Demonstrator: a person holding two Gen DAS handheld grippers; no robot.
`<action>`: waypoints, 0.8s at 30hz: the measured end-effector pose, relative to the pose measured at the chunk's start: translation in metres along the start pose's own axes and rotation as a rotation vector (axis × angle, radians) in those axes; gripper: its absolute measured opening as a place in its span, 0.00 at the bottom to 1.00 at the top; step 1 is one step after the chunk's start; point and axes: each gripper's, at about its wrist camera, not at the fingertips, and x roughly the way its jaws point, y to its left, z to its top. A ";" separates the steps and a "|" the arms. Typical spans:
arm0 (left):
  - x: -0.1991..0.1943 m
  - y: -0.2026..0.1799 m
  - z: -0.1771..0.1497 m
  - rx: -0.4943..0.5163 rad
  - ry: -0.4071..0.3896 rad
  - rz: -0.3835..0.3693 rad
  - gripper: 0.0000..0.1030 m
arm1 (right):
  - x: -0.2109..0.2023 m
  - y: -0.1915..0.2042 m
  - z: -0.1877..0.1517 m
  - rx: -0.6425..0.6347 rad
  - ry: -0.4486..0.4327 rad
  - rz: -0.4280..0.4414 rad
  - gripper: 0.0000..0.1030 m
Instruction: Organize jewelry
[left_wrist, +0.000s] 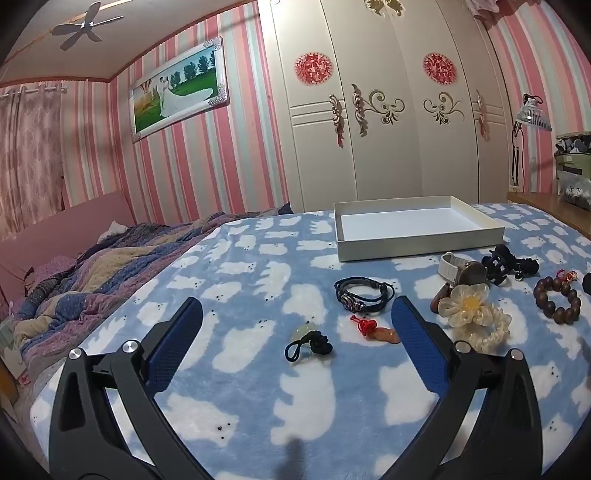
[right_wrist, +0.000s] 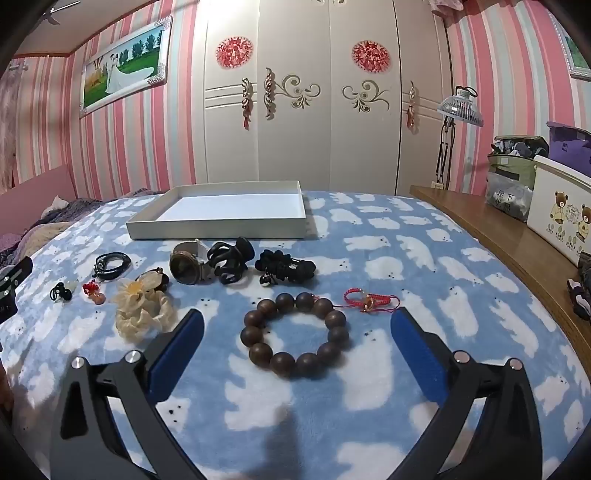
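Two open grippers, white tray (right_wrist: 221, 225) long side facing them, empty.

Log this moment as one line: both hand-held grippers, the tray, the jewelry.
left hand-held gripper: open, empty | right hand-held gripper: open, over bead bracelet | white tray: empty | jewelry: on blanket

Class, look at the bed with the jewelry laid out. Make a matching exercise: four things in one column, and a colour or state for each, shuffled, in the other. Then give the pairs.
Things:
1. bead bracelet
2. tray
3. hair claw
4. flower scrunchie

Descriptions:
A. white, nothing in it
B. cream, with an amber centre
C. dark brown, lies between the open right tongs
D. black, next to the watch

Pairs: 1-C, 2-A, 3-D, 4-B
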 end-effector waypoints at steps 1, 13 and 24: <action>0.000 0.000 0.000 0.001 0.001 0.001 0.97 | 0.000 0.000 0.000 0.001 -0.002 -0.001 0.98; -0.002 -0.002 -0.003 0.005 0.003 0.007 0.97 | 0.000 0.000 0.000 -0.001 -0.001 0.000 0.98; 0.003 -0.004 -0.001 0.009 0.012 0.003 0.97 | 0.001 0.001 0.000 -0.004 0.003 -0.002 0.98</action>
